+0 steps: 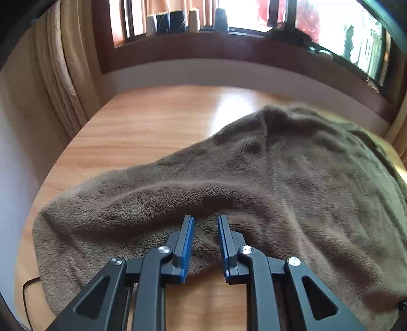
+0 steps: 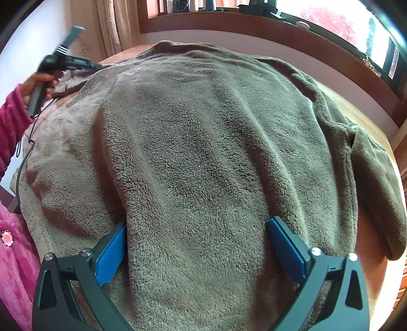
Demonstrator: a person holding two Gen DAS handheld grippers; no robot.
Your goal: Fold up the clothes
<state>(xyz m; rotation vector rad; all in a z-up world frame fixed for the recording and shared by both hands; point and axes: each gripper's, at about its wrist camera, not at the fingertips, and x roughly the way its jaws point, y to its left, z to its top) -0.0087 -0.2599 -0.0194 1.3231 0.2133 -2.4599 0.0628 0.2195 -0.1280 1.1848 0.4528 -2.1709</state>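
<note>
A brown fleece garment (image 1: 279, 178) lies spread over a wooden table (image 1: 152, 122). My left gripper (image 1: 205, 221) has its jaws nearly together, with the garment's near edge pinched between the blue pads. A raised fold of fleece runs from the left up to the fingertips. In the right wrist view the same left gripper (image 2: 94, 66) is at the garment's (image 2: 203, 152) far left corner, held by a hand (image 2: 43, 81). My right gripper (image 2: 195, 229) stands wide open, straddling a broad hump of fleece at the near edge; its pads do not squeeze it.
A wall and a window sill with several thread cones (image 1: 178, 20) bound the table's far side. A curtain (image 1: 63, 76) hangs at the left. A pink sleeve (image 2: 12, 254) and a black cable (image 2: 23, 163) sit at the left of the right wrist view.
</note>
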